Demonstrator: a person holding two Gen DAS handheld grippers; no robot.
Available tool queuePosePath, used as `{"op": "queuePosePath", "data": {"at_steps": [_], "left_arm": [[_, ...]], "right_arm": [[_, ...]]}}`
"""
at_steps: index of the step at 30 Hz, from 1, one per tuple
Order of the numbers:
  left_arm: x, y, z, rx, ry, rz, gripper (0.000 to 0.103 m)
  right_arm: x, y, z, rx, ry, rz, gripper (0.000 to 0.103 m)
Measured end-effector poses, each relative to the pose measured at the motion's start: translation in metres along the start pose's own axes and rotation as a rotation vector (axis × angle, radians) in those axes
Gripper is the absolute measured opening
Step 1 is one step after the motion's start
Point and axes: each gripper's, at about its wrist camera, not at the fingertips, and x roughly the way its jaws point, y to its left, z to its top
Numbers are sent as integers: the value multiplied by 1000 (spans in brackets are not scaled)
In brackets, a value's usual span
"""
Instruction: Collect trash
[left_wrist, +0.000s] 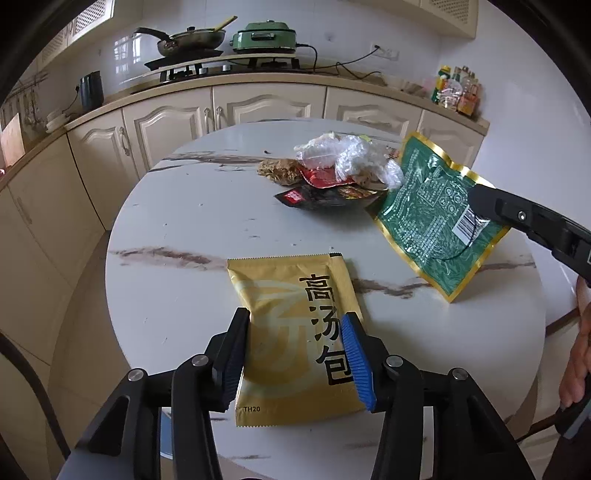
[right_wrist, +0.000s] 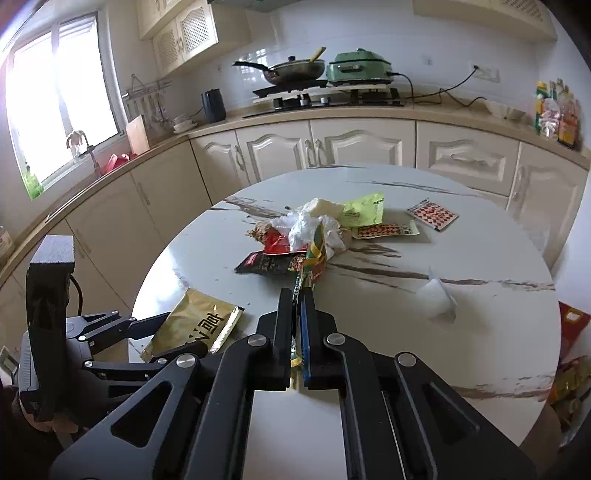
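A gold soup packet (left_wrist: 295, 332) lies flat on the round marble table (left_wrist: 177, 229). My left gripper (left_wrist: 295, 325) is open, its fingers on either side of the packet, which also shows in the right wrist view (right_wrist: 195, 325). My right gripper (right_wrist: 298, 295) is shut on a green and gold wrapper (left_wrist: 432, 218) and holds it up above the table, edge-on in its own view (right_wrist: 314, 258). A pile of trash (left_wrist: 332, 170) with crumpled white plastic, a red wrapper and a black packet sits at the table's middle (right_wrist: 303, 236).
Checkered packets (right_wrist: 432, 214) and a yellow-green wrapper (right_wrist: 364, 210) lie beyond the pile. A white scrap (right_wrist: 437, 297) lies at the right. Colourful bags (right_wrist: 570, 373) hang past the table's right edge. Kitchen cabinets and a stove with a pan (left_wrist: 192, 38) stand behind.
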Motion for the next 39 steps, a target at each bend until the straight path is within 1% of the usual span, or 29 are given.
{"op": "queuePosePath", "data": {"at_steps": [3,4,5,7,9,10,11,14,18,21,23,24,26,27,29,30,31,34,35,37,39], "left_arm": [[-6,9,-3,-33,0,-27,42],[-8,12,-3,-43,-2,-38,33],[-14,18,-1,-66,-26,-46,21],[-19,29,4,-82,-16,-90,17],[-16,35,4,-82,-3,-97,17],[-15,39,2,-100,10,-99,17],[-17,44,0,-122,12,-103,17],[-21,51,-6,-138,10,-114,17],[-33,51,-12,-126,9,-78,17],[-44,57,-21,-150,3,-64,17],[-50,57,-28,-181,-8,-46,25],[-53,58,-31,-204,-9,-37,28],[-59,61,-36,-235,-11,-9,42],[-61,62,-39,-243,-15,10,45],[-65,62,-44,-251,-13,28,58],[-66,62,-46,-256,-9,22,59],[-66,61,-49,-268,3,0,61],[-63,55,-49,-298,21,-45,61],[-61,53,-47,-294,22,-49,62],[-59,48,-42,-284,14,-34,63],[-49,49,-37,-303,27,-30,66]], "right_arm": [[-3,1,-1,6,-6,7,3],[-5,2,-2,7,-14,4,3],[-7,3,-2,6,-20,7,2],[-11,6,0,5,-28,13,2],[-14,11,2,-6,-27,19,2],[-14,14,3,-11,-31,21,2],[-15,16,4,-15,-32,24,2],[-15,22,3,-21,-31,32,2],[-14,32,0,-35,-19,52,2],[-14,43,-3,-48,-17,81,2],[-13,52,-7,-54,-14,104,2],[-12,56,-8,-55,-11,116,2],[-8,63,-13,-61,3,138,2],[-7,66,-15,-63,8,142,2],[-5,71,-19,-70,14,146,2],[-4,73,-20,-72,13,149,2],[-4,74,-21,-73,14,152,2],[-3,79,-22,-77,15,162,2],[-3,80,-23,-77,15,165,2],[-2,81,-24,-75,14,171,2],[-3,80,-26,-75,14,166,2]]}}
